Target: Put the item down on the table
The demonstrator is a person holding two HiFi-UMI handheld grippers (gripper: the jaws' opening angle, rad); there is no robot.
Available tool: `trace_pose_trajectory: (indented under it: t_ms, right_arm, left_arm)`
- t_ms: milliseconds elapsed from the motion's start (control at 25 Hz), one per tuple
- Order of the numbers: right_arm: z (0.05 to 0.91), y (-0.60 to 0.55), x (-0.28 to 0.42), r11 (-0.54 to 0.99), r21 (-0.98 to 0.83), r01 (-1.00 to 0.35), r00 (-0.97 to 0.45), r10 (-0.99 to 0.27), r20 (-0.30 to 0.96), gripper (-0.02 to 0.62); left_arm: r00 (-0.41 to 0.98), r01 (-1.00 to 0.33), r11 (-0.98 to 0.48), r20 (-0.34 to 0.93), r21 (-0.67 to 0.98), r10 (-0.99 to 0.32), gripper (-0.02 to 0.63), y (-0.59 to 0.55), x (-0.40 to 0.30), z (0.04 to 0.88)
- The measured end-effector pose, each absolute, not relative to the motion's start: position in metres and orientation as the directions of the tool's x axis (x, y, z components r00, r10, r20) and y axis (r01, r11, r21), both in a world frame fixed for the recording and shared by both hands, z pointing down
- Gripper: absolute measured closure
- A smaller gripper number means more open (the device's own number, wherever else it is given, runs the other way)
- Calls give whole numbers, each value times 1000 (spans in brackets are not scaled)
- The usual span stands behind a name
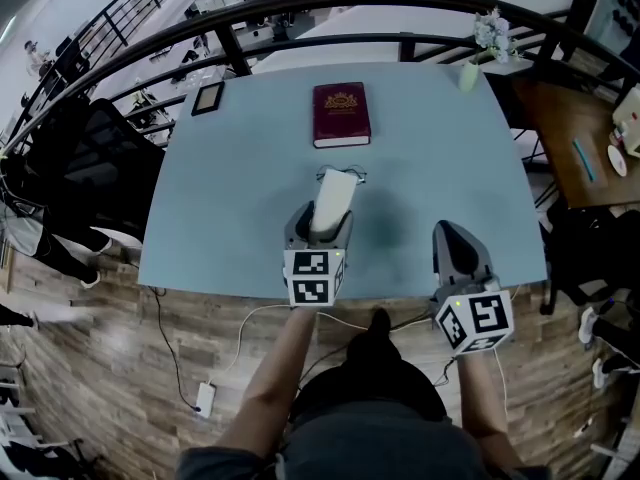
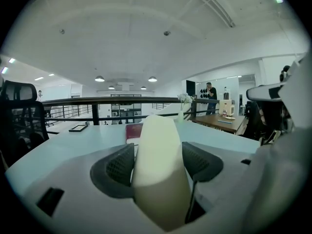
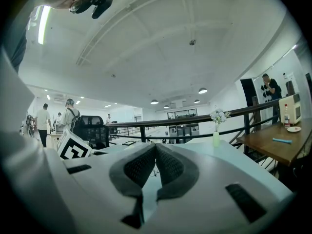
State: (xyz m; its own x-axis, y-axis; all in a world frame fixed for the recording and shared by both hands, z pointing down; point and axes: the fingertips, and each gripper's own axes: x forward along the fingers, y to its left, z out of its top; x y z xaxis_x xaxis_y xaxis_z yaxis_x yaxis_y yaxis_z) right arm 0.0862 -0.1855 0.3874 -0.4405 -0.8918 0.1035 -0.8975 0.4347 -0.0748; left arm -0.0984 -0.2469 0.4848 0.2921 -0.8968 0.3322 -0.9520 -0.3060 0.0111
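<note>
Over the near half of a pale blue desk (image 1: 230, 168), the person holds both grippers side by side, well apart from each other. The desk fills the middle of the head view, with a curved black railing (image 1: 300, 8) running just behind its far edge. A brown wooden table (image 1: 570, 118) stands off to the right, and a black office chair (image 1: 90, 158) sits by the desk's left side.

A dark red book (image 1: 341, 114) lies flat near the far middle of the desk.

The left gripper (image 1: 322, 218) is in line with that book, nearer the person. Its jaws are clamped on a cream-white, rounded oblong item (image 1: 332, 200). The left gripper view shows the dark ribbed pads (image 2: 119, 165) pressing on both of its sides. The item sticks out well past the jaw tips, and its far end points toward the book without reaching it. The pictures do not show whether its underside touches the desk.

The right gripper (image 1: 455, 243) sits over the desk's front right edge. Its jaws are together, the pads meeting at their tips with nothing between them.

A small black-framed flat thing (image 1: 208, 98) lies near the far left corner. A slim pale green vase (image 1: 469, 76) with white flowers (image 1: 495, 33) stands at the far right corner.
</note>
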Motion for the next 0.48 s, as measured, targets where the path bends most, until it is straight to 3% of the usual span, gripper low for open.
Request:
trace_pose_trajectory:
  t_ms: [480]
  right_arm:
    - [391, -194, 85, 443, -86, -892, -450, -886, 111, 592]
  left_arm:
    - [273, -948, -316, 452, -21, -849, 295, -258, -97, 545]
